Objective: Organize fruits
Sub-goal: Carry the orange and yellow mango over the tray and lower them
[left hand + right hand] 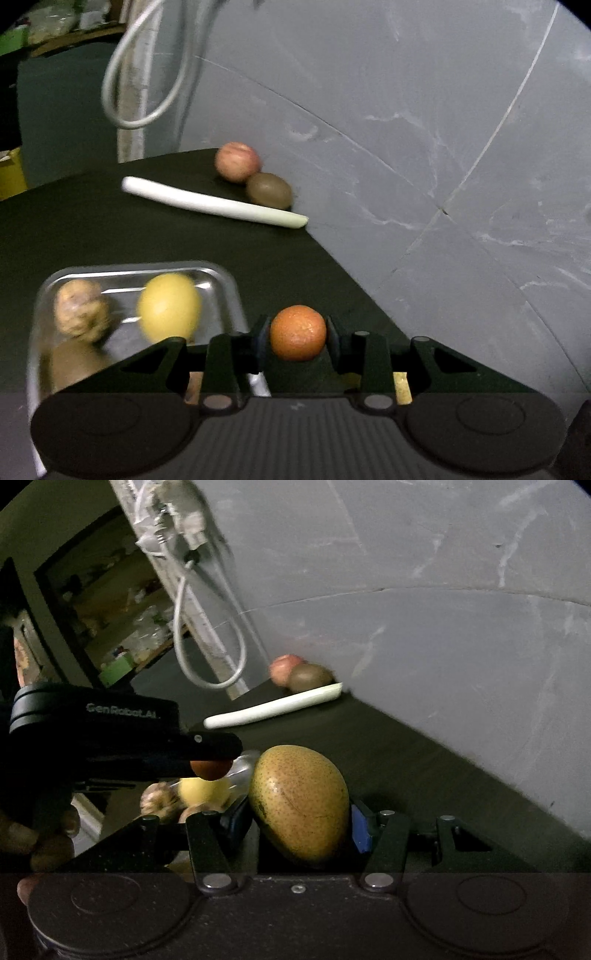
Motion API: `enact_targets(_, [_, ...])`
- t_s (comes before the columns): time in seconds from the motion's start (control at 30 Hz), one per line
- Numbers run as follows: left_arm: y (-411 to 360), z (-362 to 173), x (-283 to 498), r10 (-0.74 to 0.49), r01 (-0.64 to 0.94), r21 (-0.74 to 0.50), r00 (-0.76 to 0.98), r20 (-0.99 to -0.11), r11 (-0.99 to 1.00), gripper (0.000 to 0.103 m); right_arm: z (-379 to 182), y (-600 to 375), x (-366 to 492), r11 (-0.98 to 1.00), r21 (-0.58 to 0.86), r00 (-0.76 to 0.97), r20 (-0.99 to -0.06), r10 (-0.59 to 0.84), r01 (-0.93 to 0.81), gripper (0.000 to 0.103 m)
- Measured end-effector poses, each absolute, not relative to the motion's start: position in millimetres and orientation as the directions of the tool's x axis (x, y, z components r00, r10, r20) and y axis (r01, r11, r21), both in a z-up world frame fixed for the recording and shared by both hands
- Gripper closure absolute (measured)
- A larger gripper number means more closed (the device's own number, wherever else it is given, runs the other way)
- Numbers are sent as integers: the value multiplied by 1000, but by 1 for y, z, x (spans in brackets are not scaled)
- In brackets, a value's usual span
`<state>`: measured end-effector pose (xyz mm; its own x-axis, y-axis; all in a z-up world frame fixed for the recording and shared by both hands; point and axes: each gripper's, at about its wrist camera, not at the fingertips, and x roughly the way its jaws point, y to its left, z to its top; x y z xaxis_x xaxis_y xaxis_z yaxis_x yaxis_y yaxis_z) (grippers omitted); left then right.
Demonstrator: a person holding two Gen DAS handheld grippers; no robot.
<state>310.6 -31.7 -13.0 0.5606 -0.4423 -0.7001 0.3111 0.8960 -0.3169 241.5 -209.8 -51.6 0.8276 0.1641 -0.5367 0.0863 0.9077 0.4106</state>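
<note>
My left gripper (298, 334) is shut on a small orange (298, 333), held above the dark table. The same orange (211, 768) shows in the right wrist view under the left gripper's black body. My right gripper (301, 818) is shut on a speckled yellow-brown mango (300, 803). A metal tray (221, 280) at lower left holds a lemon (169, 307), a knobbly brown potato (79, 312) and a brown fruit partly hidden by the gripper. At the back of the table lie an apple (237, 161), a kiwi (269, 191) and a white leek stalk (214, 202).
A grey marbled wall (424, 129) runs along the table's right edge. A white cable loop (140, 85) hangs at the back corner. A person's fingers (44, 842) grip the left gripper's handle. A cluttered shelf (122, 624) lies beyond.
</note>
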Motion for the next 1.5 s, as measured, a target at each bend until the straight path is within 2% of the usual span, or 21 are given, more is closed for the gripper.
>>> enact_targets(0.63, [67,-19,217,-340,153,-313,597,-726,937,68,-57,-141,172,914,402,775,-560,293,-55,46])
enact_targets(1.03, [91,-49,195,-271,49,-299,575,-772,953,68,-61,-108,170,912,382,734,-576,360,-148,46])
enact_targets(1.5, [101,-60,194,-222,-9,-280,583,-781,960,68,-69,-100,181,911,367,698,-603,386,-187,46])
